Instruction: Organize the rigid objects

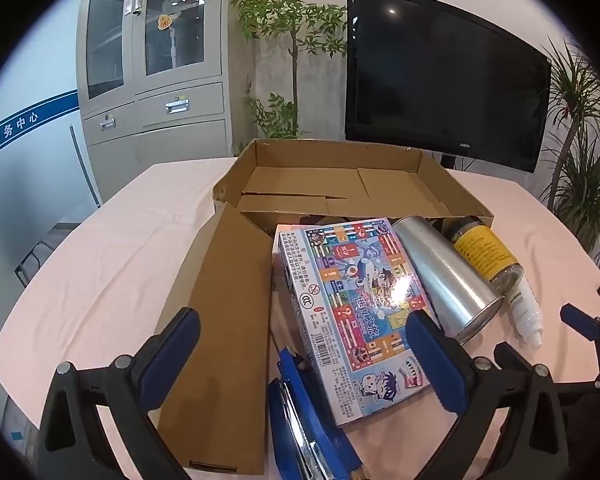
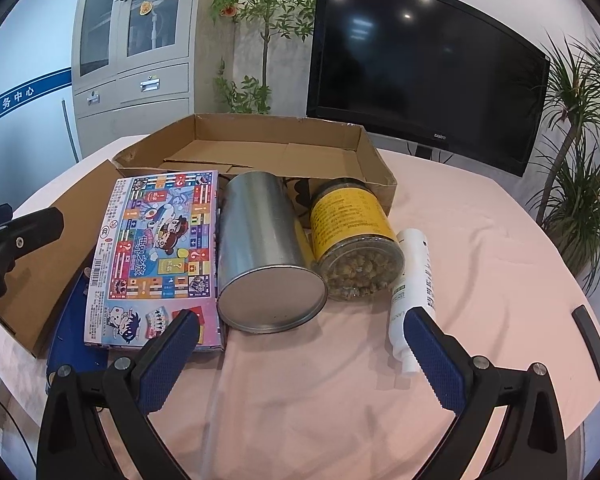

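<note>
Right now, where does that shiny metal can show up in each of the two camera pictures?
Left wrist: metal can lies right of centre, between the game box and the yellow-labelled jar.
Right wrist: metal can lies centre.
Shared landmark: the cardboard box behind it.

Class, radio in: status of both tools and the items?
Both tools open, empty. Game box, tin, jar, bottle outside cardboard box. Path clear.

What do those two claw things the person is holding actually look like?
Both match: the left gripper and right gripper have black plastic arms joined by silver rivets. Each finger carries a blue textured rubber pad. No cables, markings or sleeves show.
</note>
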### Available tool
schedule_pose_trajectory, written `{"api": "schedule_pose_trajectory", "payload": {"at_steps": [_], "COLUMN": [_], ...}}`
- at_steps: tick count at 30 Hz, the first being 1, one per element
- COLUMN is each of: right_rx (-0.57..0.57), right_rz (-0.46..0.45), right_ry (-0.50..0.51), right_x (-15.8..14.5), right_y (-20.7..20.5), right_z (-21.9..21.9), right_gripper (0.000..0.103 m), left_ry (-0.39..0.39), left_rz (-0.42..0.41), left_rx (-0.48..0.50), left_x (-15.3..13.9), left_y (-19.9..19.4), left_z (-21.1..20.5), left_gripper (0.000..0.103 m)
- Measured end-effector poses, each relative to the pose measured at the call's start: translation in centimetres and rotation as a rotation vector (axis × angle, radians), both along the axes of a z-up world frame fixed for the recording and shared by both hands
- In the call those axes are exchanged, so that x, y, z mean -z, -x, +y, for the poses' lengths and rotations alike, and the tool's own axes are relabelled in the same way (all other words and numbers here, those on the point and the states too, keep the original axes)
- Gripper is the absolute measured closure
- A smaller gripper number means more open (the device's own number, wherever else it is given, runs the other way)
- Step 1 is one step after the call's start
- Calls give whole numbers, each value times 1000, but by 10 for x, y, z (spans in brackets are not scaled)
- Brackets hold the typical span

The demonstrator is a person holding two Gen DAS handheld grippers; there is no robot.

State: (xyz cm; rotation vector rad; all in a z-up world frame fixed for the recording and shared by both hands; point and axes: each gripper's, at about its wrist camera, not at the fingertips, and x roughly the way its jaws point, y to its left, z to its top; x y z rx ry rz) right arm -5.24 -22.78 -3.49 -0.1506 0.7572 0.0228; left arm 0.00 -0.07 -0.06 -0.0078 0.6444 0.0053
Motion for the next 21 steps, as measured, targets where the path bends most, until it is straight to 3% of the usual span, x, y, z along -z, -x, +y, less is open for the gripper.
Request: {"api": "schedule_pose_trajectory", "payload": {"at_steps": [12, 17, 21], "right_rx": [-11, -46, -170], "right_rz": [3, 1, -6], "right_ry": [2, 12, 9], "right_x": [4, 4, -1], "right_y": [-1, 2, 7], "right_z": [4, 13, 35], "right_gripper": [0, 0, 0], "left_ry": [1, 93, 176], "left_rz": [31, 55, 73], "left_rx": [1, 35, 46], "left_x": [3, 2, -2], "left_y": [-3, -2, 4], "left_z": [2, 19, 64], "left_gripper": [1, 1, 1]}}
